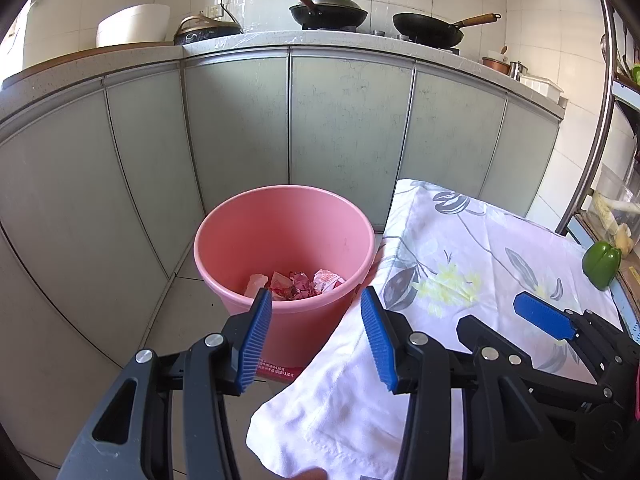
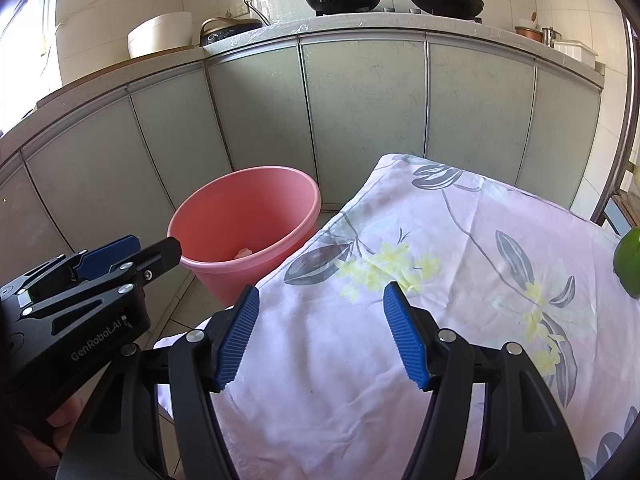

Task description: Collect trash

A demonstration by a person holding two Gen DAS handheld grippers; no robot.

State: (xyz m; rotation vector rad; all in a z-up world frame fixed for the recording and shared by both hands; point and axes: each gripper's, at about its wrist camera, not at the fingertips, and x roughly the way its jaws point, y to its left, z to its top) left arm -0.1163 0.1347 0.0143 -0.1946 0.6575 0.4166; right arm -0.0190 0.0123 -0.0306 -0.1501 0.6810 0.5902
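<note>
- One pink bucket (image 1: 284, 240), on the floor.
- Several crumpled wrappers (image 1: 304, 285) inside it; the exact number cannot be told.
- One flowered cloth (image 2: 460, 280).
- One green pepper (image 1: 601, 263).
- Two black pans (image 1: 328, 12) on the stove, one covered by a lid.
- One white tub (image 1: 134, 26) on the counter.
- Two grippers: the left gripper (image 1: 316, 338) and the right gripper (image 2: 320, 334).
- Seven cupboard doors (image 1: 348, 120) counted in the left view.

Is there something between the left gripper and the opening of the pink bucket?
Nothing visible. The left gripper points, jaws open and empty, at the pink bucket; the floral cloth lies beside it.
</note>
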